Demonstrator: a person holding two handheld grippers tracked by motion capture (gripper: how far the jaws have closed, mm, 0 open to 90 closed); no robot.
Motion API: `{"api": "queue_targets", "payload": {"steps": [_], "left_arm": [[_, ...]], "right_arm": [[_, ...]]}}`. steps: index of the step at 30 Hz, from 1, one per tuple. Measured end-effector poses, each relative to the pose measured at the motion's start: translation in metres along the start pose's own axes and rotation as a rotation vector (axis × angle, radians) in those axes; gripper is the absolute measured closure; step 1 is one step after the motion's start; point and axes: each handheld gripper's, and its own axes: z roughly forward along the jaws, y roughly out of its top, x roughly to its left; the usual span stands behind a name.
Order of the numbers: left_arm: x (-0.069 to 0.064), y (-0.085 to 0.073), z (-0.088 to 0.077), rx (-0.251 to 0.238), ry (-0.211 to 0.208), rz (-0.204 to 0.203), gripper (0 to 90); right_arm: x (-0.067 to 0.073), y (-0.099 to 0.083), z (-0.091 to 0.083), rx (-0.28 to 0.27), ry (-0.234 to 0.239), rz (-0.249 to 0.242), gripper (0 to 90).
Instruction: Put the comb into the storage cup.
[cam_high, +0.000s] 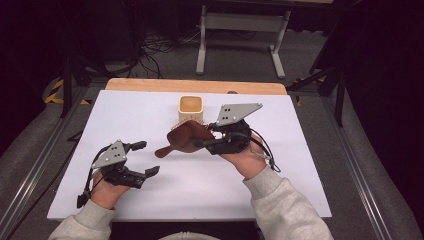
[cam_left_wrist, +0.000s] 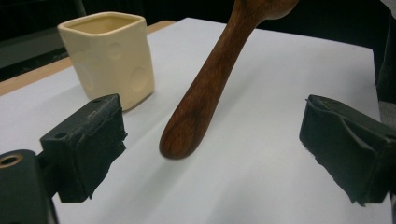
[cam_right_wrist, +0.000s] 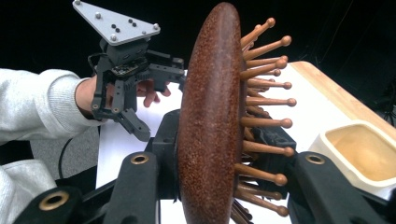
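Jaws of the left gripper stand wide apart with nothing between them; in the left gripper view its two black pads flank bare table, and the handle end of the wooden hairbrush hangs in front of them, clear of both. Those of the right gripper are clamped on the head of that brush, one on its smooth back, the other among the pegs, as the right gripper view shows. Held so, the brush is off the white table, near its middle, handle slanting down toward the left gripper.

Both forearms, in grey sleeves, come in from the near edge. The left hand sits low near the table, its gripper pointing toward the brush; the right hand is raised, its gripper aimed leftward.

Count: two grippers, one brush, one cream square cup standing upright just behind the brush head.
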Motion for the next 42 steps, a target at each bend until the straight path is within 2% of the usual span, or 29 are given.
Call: {"api": "queue_targets", "payload": {"steps": [7, 17, 25, 42], "left_arm": [[0.007, -0.006, -0.012, -0.022, 0.029, -0.027, 2.8], [0.013, -0.013, -0.020, -0.020, 0.046, -0.044, 2.2], [0.015, -0.016, -0.025, -0.019, 0.063, -0.039, 2.2], [0.018, -0.018, -0.028, -0.026, 0.075, -0.043, 2.2]], "right_arm": [[-0.009, 0.019, -0.009, 0.014, -0.039, -0.015, 58.7], [-0.023, 0.038, -0.019, 0.023, -0.088, -0.004, 58.4], [-0.033, 0.046, -0.020, 0.029, -0.123, 0.013, 58.4], [-0.069, 0.060, -0.023, 0.037, -0.227, 0.064, 58.3]]}}
